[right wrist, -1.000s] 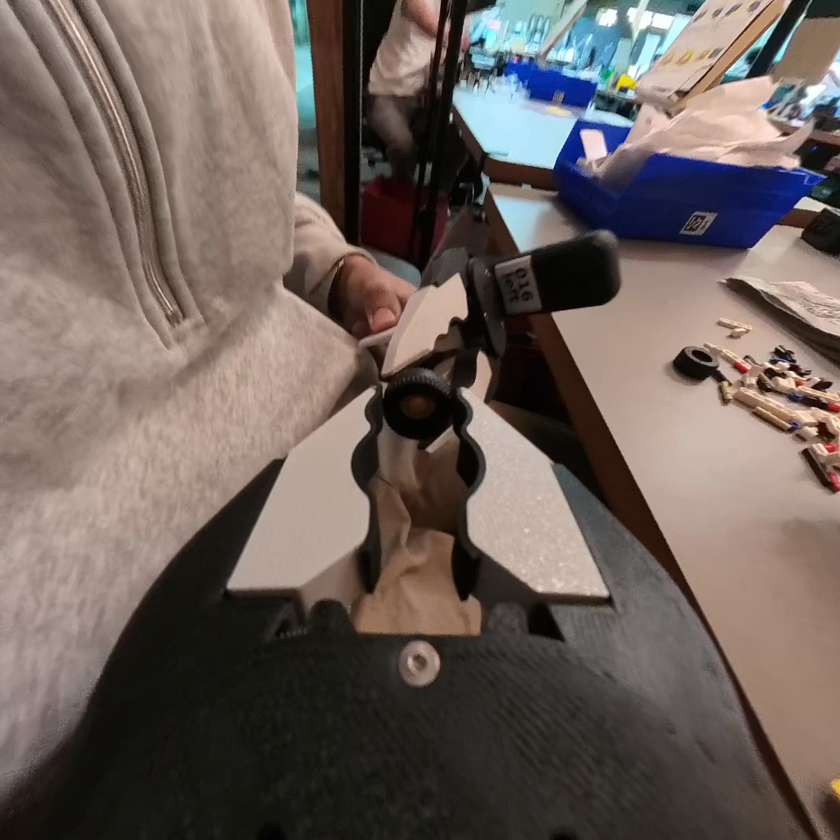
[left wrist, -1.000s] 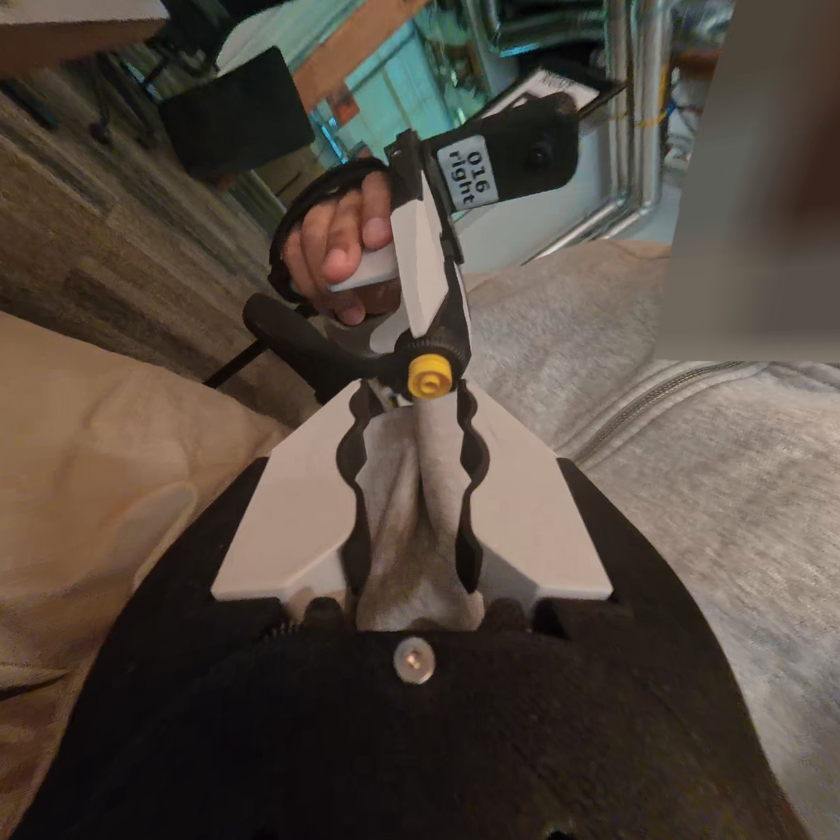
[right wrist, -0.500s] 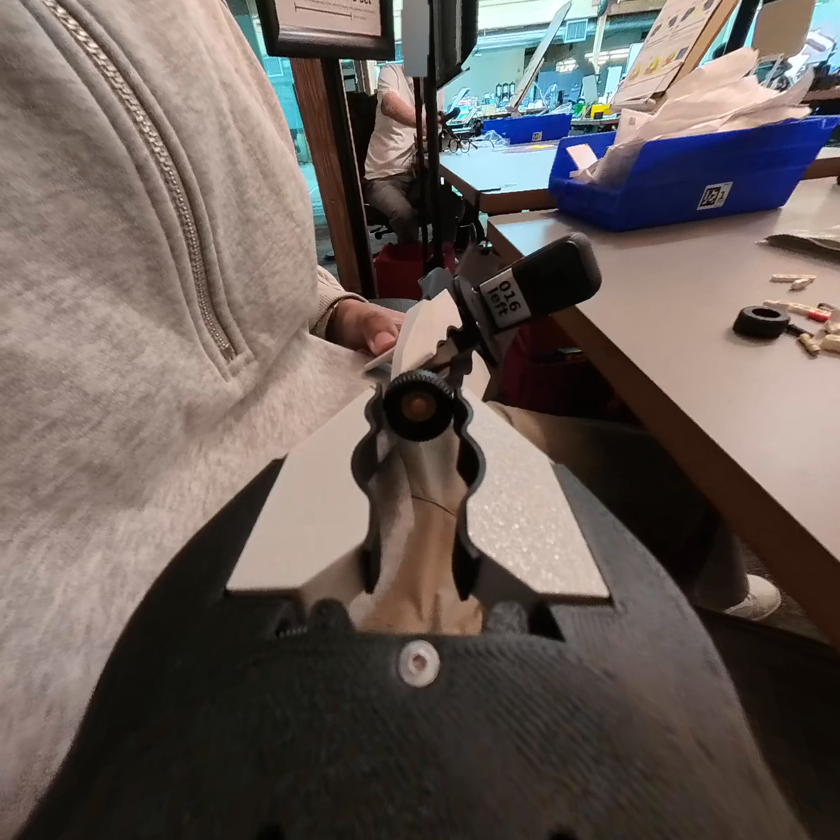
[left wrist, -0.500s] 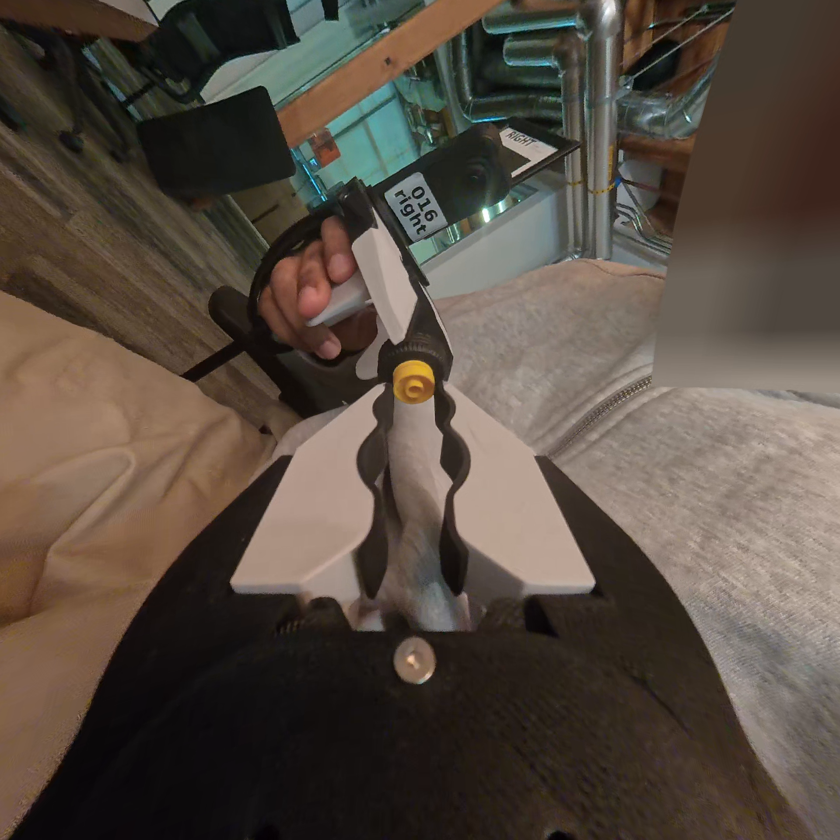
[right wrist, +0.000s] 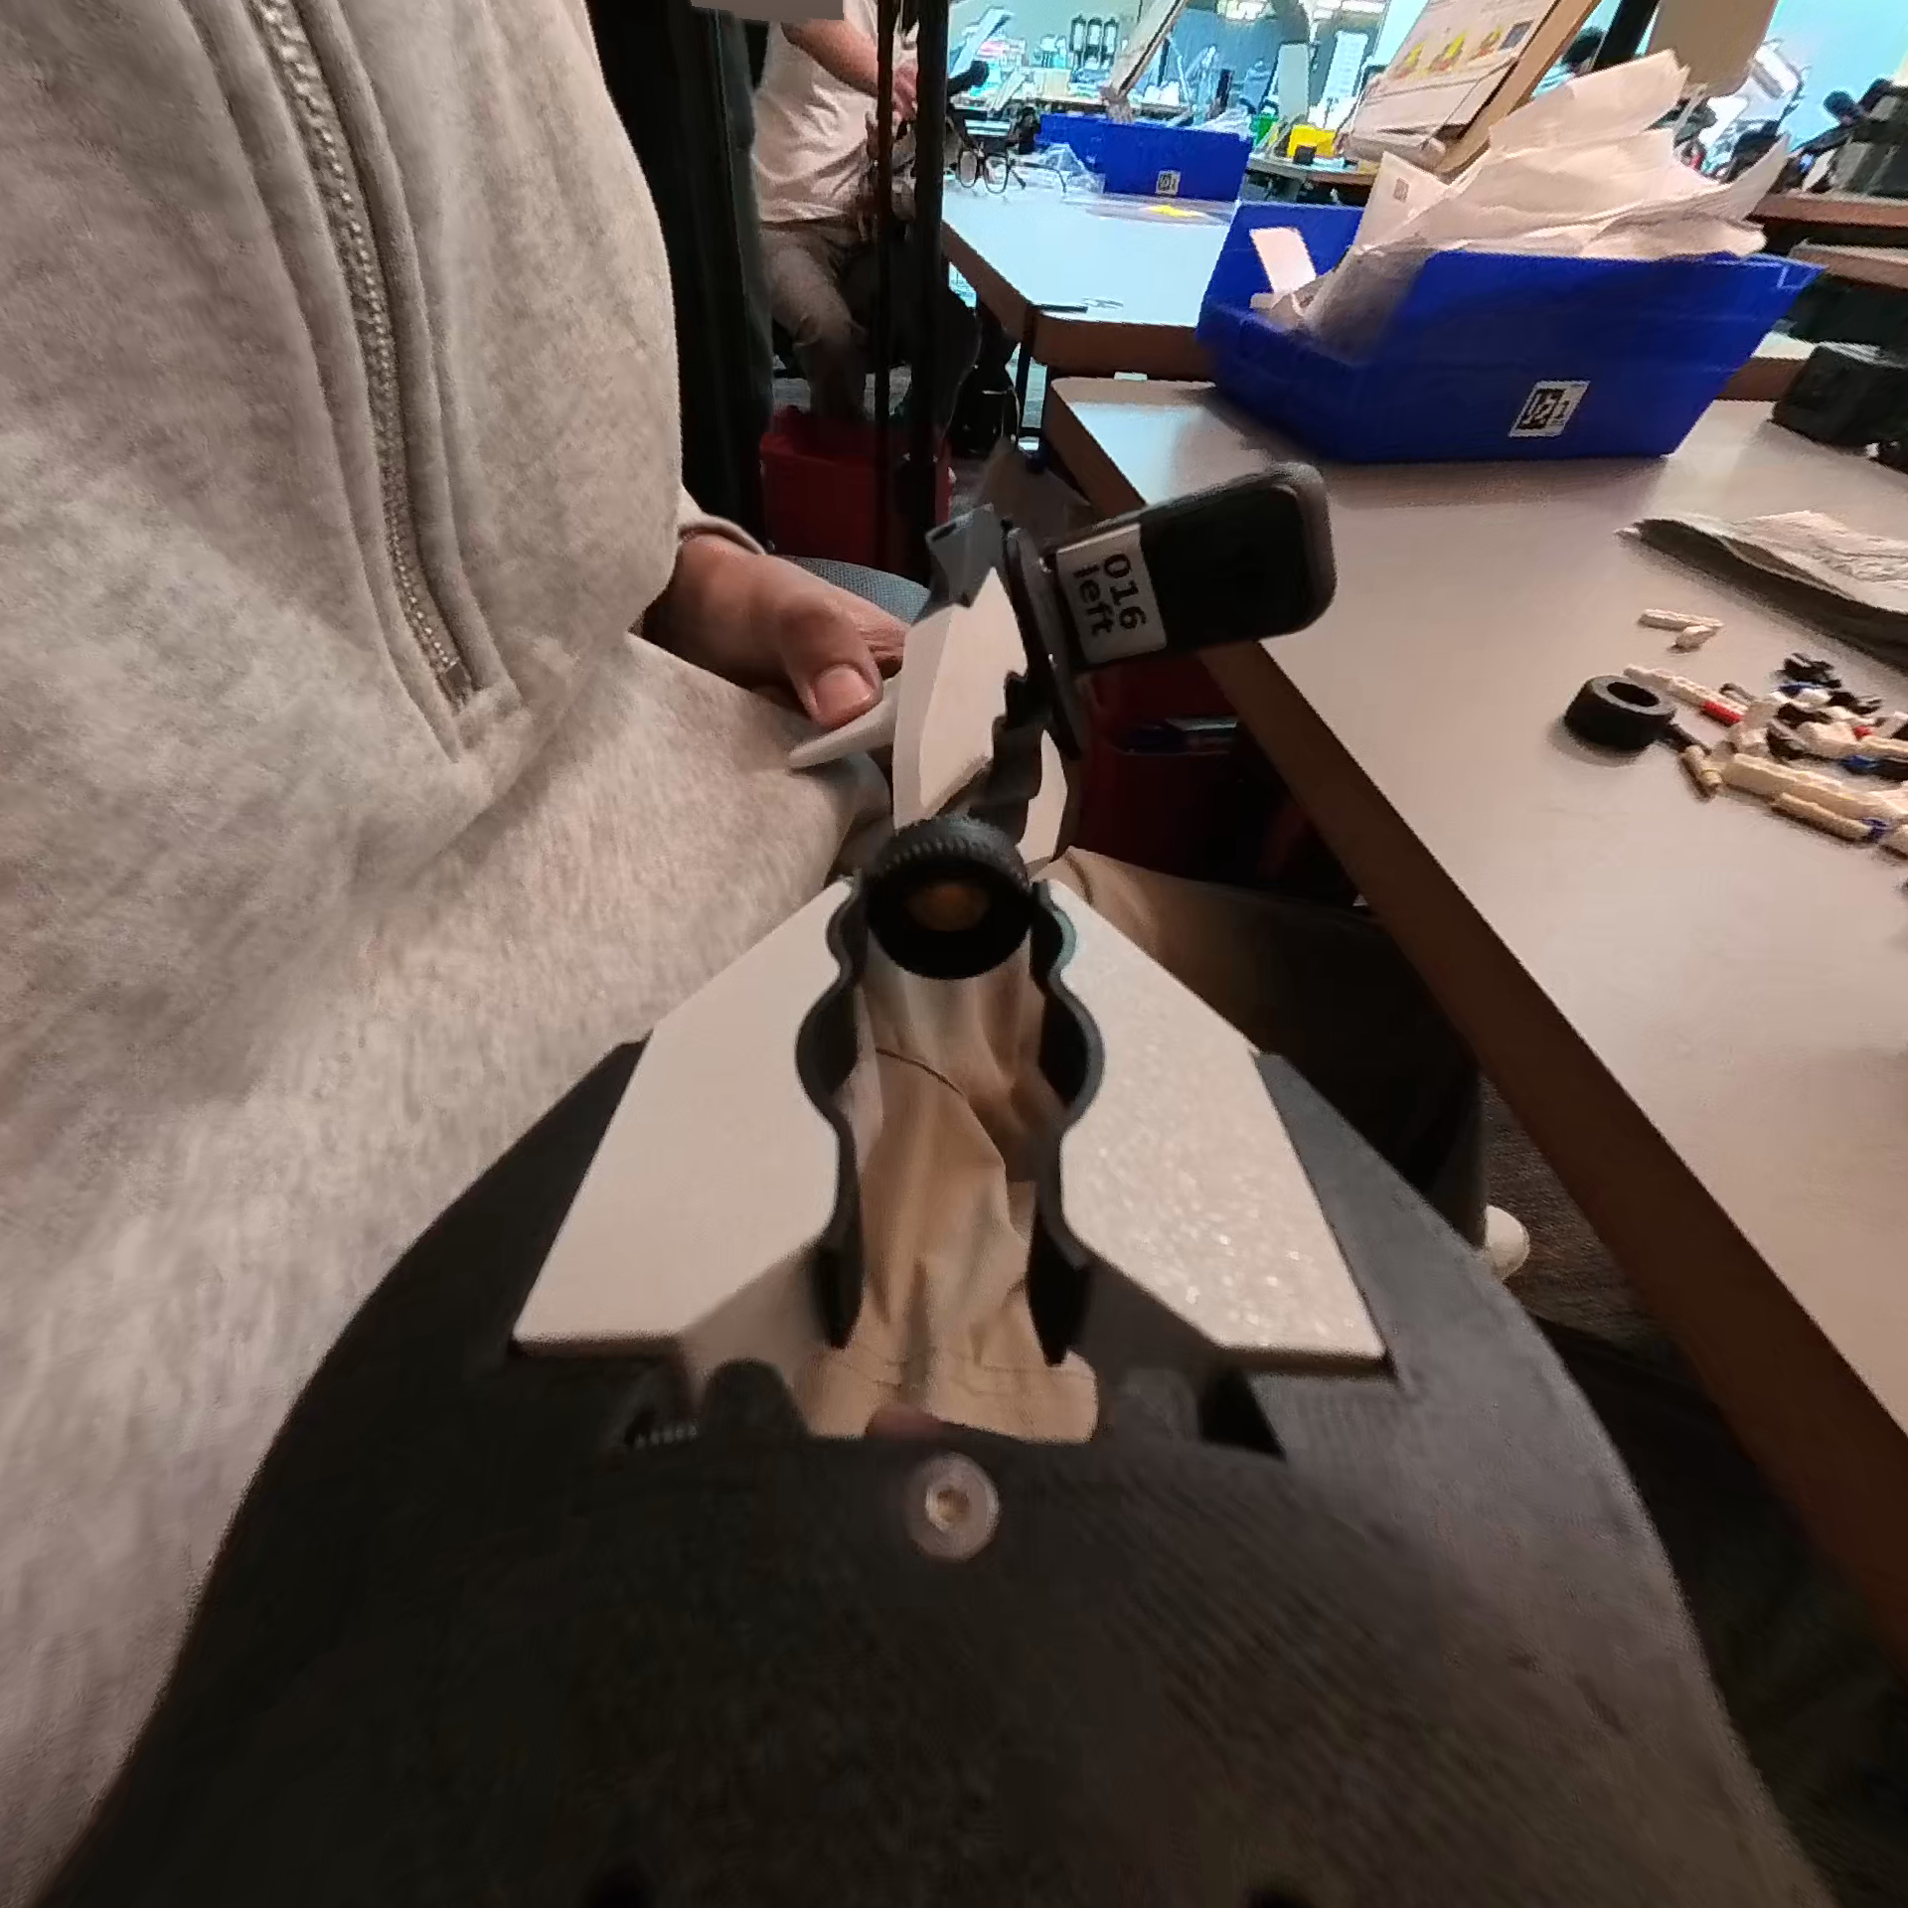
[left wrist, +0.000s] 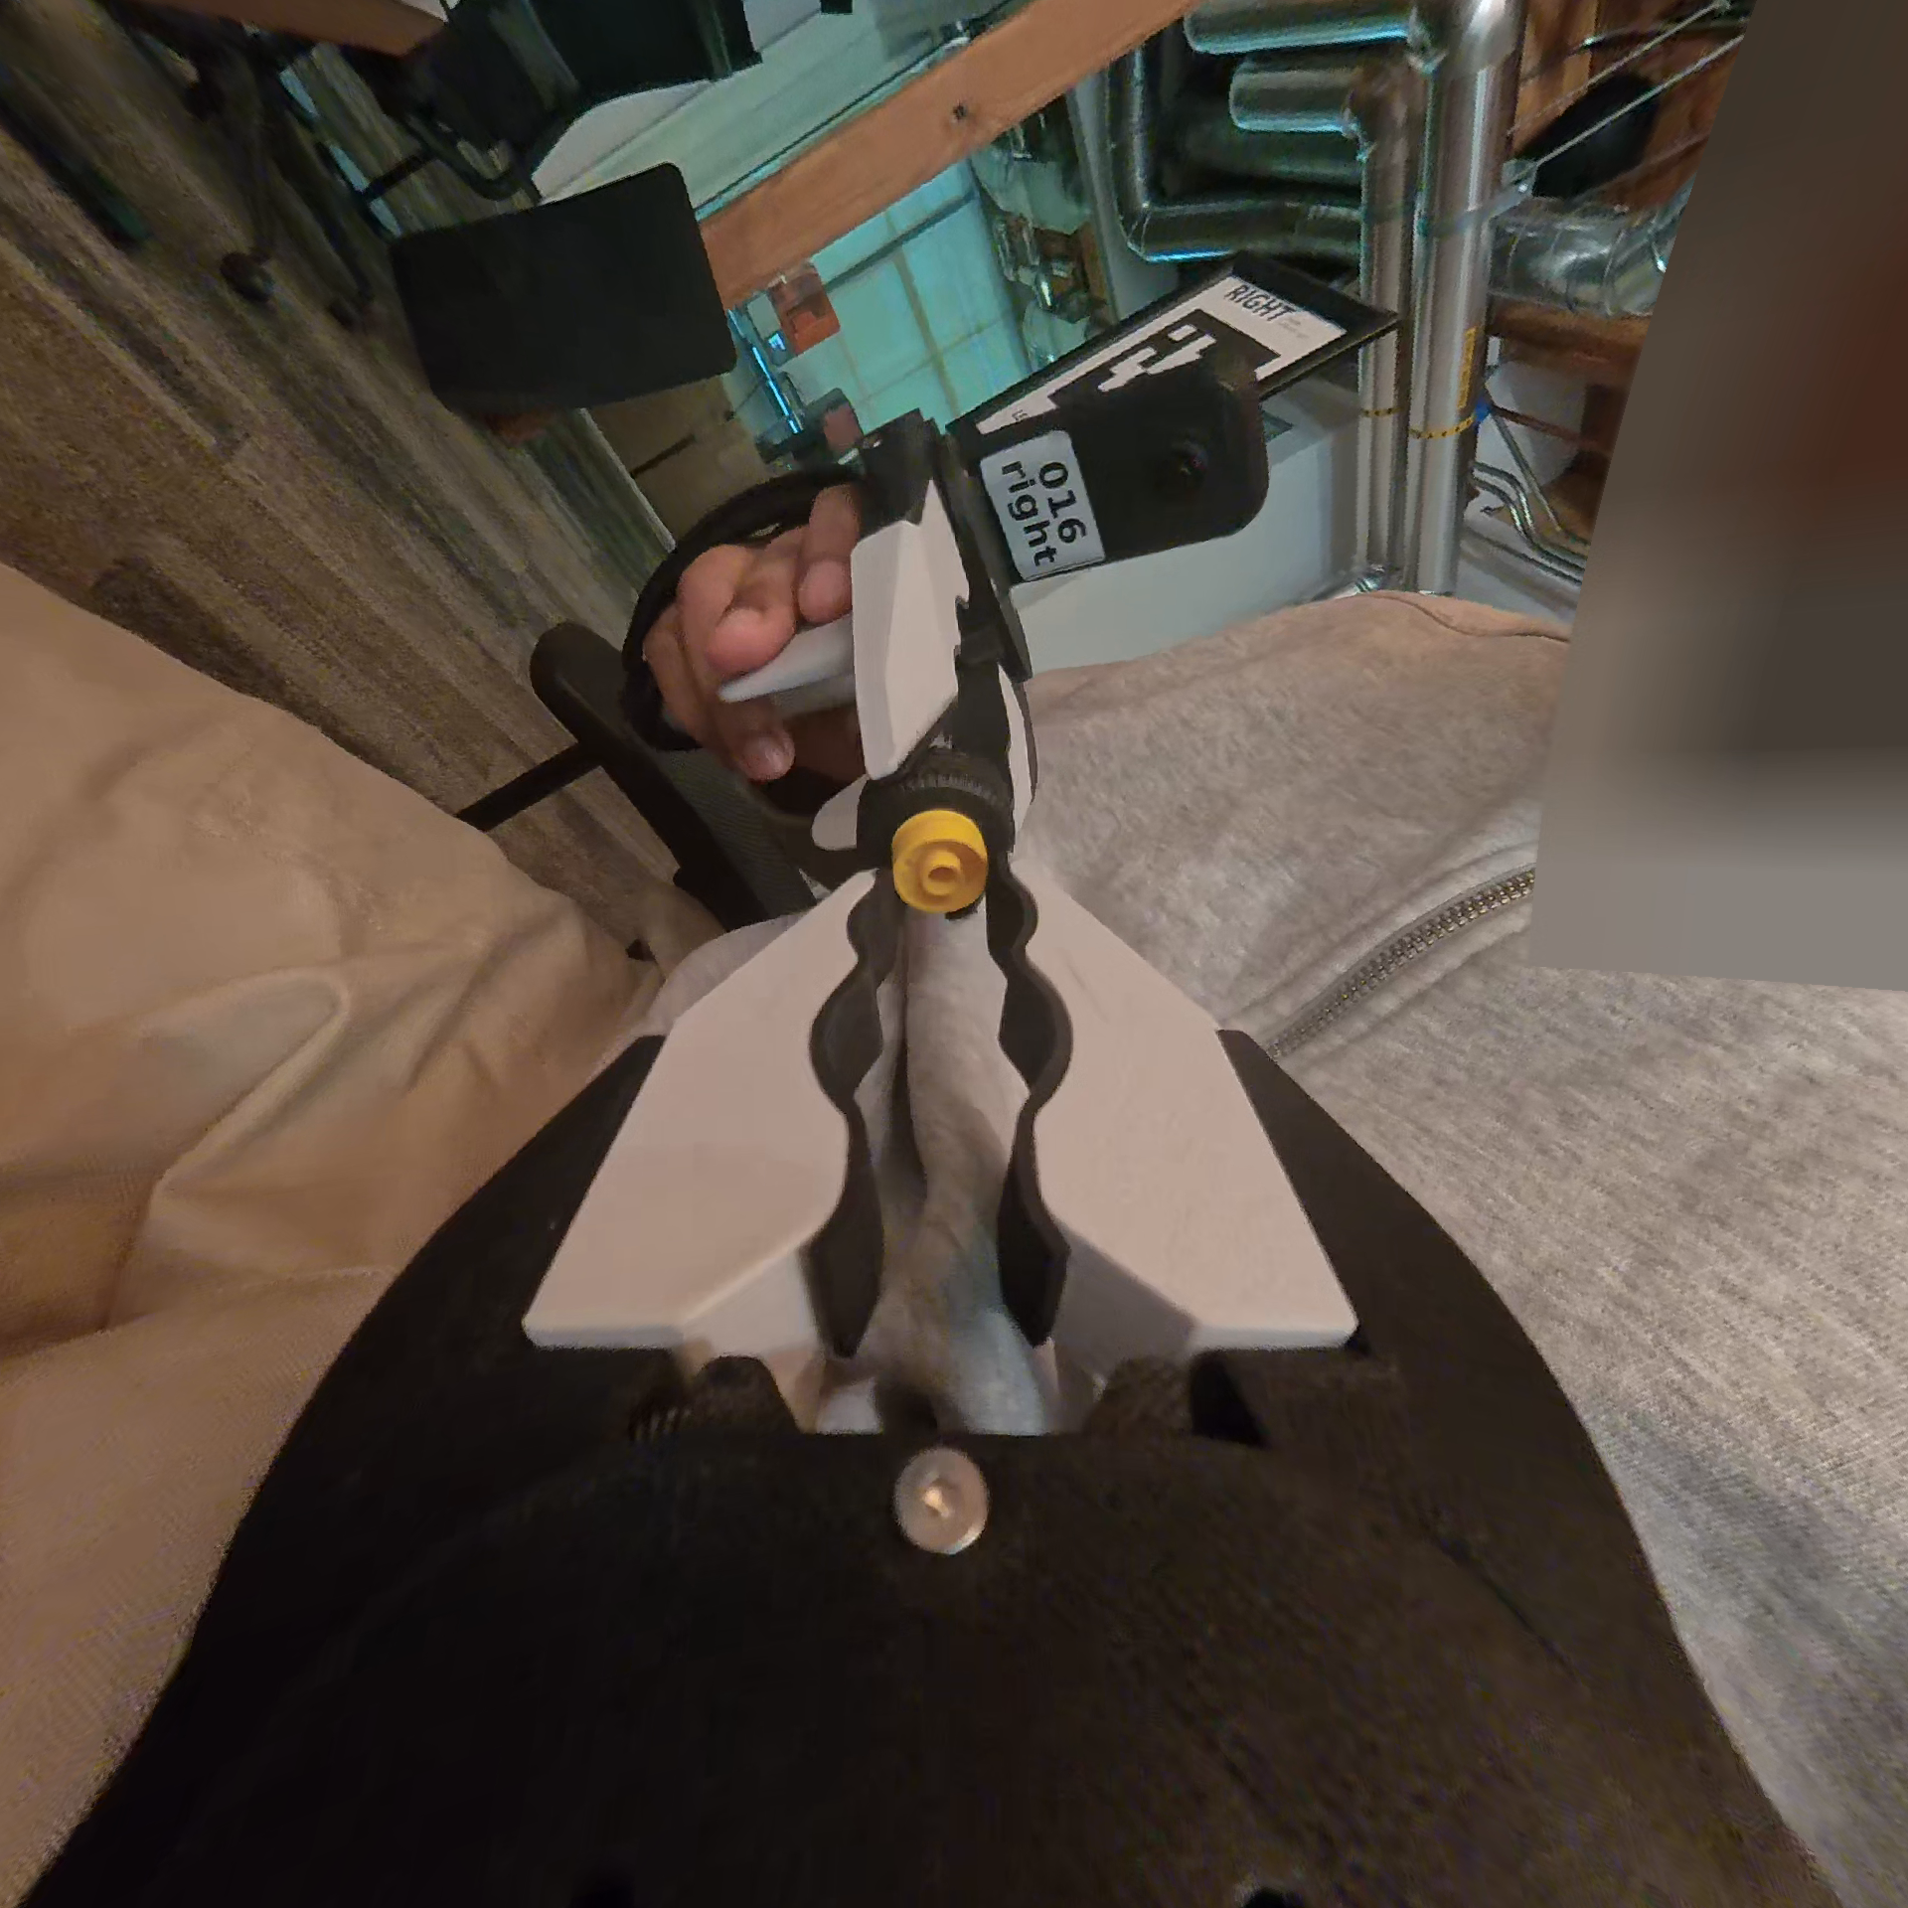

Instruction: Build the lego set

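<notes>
Both grippers meet tip to tip over the person's lap, beside the table. My left gripper (left wrist: 937, 900) is shut on a small round yellow wheel hub (left wrist: 937, 876). My right gripper (right wrist: 948, 919) is shut on a black rubber tyre (right wrist: 948, 909). The hub sits in the tyre's centre hole and shows there as a dull yellow spot (right wrist: 945, 907). In the left wrist view the tyre (left wrist: 945, 793) is a ridged black ring just behind the hub, with the right gripper (left wrist: 909, 640) and a hand behind it. The left gripper (right wrist: 971, 712) also shows in the right wrist view.
A table (right wrist: 1549, 929) stands at the right with its edge close to the grippers. On it lie several loose lego pieces (right wrist: 1797, 743), a second black tyre (right wrist: 1618, 710), a paper booklet (right wrist: 1797, 558) and a blue bin (right wrist: 1487, 341) of paper. A grey hoodie (right wrist: 258, 723) fills the left. Left and right tips are no more than a few centimetres apart.
The joined grippers have shifted and tilted a little over the lap, so the table now shows more from above. Both grips are unchanged, tyre and hub still together.
</notes>
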Available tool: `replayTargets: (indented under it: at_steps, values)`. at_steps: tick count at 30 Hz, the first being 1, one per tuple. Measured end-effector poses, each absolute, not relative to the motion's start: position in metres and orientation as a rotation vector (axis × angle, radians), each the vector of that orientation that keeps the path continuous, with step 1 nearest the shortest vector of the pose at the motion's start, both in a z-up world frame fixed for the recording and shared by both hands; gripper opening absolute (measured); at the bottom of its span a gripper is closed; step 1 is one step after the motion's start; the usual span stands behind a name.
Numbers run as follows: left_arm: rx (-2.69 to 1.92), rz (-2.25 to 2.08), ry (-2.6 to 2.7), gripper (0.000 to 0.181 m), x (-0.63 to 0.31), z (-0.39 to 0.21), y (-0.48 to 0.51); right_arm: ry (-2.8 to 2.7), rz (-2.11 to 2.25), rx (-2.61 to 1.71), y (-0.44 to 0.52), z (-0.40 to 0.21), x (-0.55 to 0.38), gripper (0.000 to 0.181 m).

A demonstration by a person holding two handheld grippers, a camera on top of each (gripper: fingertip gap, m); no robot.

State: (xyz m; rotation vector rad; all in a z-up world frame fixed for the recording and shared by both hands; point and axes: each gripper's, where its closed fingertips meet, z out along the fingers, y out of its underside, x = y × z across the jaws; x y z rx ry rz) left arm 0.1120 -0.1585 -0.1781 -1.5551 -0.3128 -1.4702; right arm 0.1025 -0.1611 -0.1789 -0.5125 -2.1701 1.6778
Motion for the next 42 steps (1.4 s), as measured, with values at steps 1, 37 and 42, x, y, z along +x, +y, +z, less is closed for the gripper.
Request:
replayTargets:
  at_steps: [1, 37, 42]
  values:
    - [-1.557, -1.483, -0.313, 0.016, 0.113, -0.178, -0.159, -2.17, 1.675, -0.503, -0.161, -0.178, 0.103, 0.029]
    - [-1.787, -1.405, -0.122, 0.012, 0.167, -0.187, -0.169, -2.473, 2.016, -0.892, -0.181, -0.189, 0.151, 0.029]
    - [-1.736, -1.339, -0.196, 0.015, 0.15, -0.182, -0.164, -2.289, 2.182, -1.008, -0.174, -0.179, 0.131, 0.031]
